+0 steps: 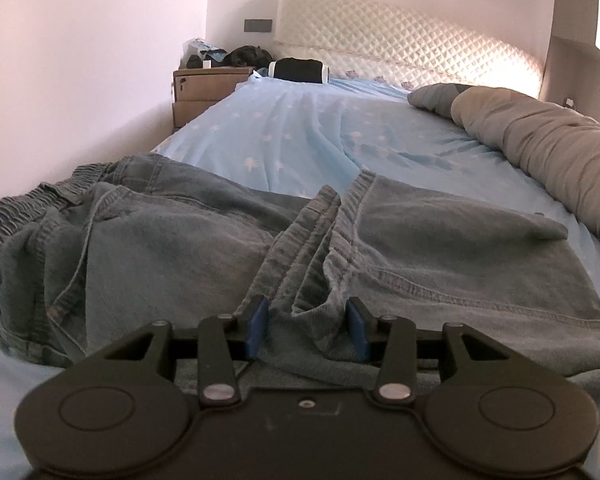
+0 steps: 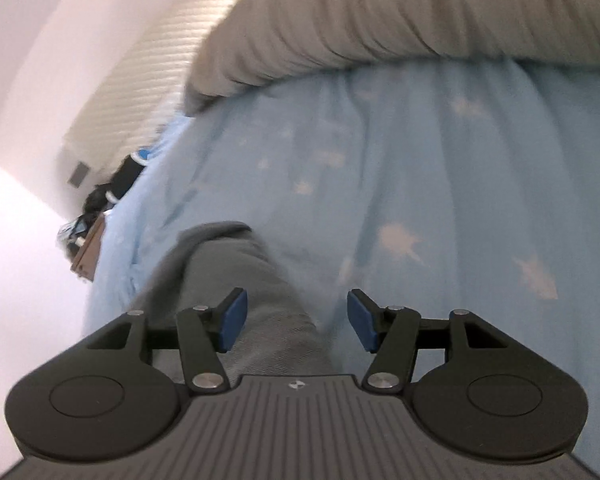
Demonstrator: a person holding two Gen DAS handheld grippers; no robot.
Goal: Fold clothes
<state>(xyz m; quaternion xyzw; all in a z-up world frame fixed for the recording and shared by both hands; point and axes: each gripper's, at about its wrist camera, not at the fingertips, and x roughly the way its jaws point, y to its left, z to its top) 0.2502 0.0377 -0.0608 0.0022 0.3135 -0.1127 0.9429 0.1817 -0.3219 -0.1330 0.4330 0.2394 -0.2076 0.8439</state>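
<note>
Star-print bedsheet [image 1: 300, 136], jeans [image 1: 180, 248], no legible txt

Ahead of my left tool [image 1: 307, 328] the jeans [image 1: 204, 240] lie bunched across the near bed, folds rising between its blue pads. Beyond them the blue sheet [image 1: 300, 132] runs flat and open to the headboard [image 1: 380, 32]. A grey rolled duvet [image 1: 540, 140] walls the right edge; boxes [image 1: 204, 88] crowd the far left corner.

My right tool [image 2: 294, 318] has bare sheet ahead, duvet beyond.
</note>
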